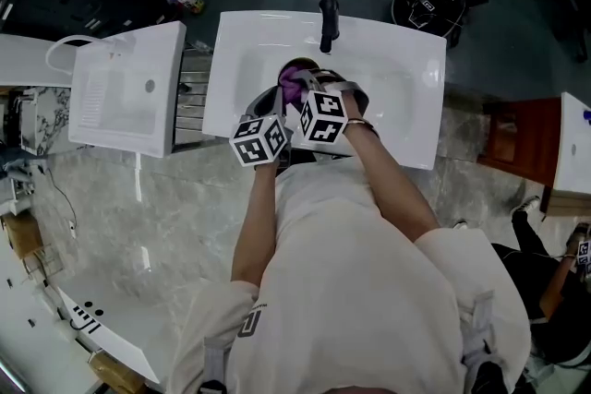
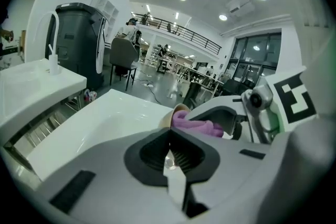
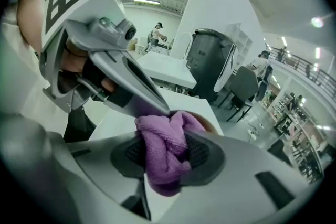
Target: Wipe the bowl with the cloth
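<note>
Visibly crumpled, the purple cloth (image 3: pixel 157 162) (clamped in the right gripper (image 3: pixel 168 150)) sits inside the tan bowl (image 2: pixel 167 116), which the left gripper (image 2: pixel 170 150) pinches.

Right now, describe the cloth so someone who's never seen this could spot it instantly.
Find the white sink with the black faucet. Over its basin, the right gripper clamps the cloth: a bunched purple terry wad, the only brightly coloured thing among white and grey.
</note>
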Tool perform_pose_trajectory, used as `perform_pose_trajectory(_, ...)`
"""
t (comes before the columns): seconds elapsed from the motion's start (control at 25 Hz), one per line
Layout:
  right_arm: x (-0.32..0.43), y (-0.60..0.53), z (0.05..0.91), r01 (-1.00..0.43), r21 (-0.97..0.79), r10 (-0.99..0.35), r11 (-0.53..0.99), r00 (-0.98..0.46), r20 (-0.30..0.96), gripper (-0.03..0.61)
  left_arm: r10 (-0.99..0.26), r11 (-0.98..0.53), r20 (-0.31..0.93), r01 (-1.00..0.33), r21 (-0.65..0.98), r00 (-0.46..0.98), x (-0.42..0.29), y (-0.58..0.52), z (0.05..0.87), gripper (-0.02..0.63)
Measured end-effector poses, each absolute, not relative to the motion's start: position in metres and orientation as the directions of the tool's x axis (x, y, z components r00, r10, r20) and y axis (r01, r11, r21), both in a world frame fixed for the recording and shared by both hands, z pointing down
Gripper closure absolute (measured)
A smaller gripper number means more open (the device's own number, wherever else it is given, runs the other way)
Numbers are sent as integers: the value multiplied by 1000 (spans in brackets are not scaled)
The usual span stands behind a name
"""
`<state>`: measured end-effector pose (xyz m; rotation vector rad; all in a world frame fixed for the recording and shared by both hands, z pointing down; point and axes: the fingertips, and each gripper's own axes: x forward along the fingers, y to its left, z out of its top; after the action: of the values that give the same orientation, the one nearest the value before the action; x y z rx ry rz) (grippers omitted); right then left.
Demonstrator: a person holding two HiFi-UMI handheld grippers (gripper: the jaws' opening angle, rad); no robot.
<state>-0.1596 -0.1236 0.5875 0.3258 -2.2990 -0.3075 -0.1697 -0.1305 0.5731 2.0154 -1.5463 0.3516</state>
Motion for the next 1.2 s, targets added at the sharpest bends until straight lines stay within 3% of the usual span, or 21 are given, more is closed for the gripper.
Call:
perform_pose_trajectory(0.2, -147, -147, 574, -276, 334, -430, 901, -666, 609, 457, -779, -202, 557, -957, 210, 287, -165, -128, 581, 604)
perform_pose_trajectory(0.56, -121, -170, 570, -407, 331, -524, 851, -619, 585, 457, -798, -22, 585, -977, 213, 146, -228, -134, 600, 604)
perform_pose_trajectory(0.92, -103, -176, 597, -476, 234, -504, 848, -583, 638, 457, -838, 153, 542, -926, 346, 64, -268, -129, 597, 604)
perform_pose_trajectory(1.2, -113, -171, 617, -534, 47, -439, 844, -636, 635, 457, -853, 211, 517, -866, 453, 62, -274, -121, 607, 604)
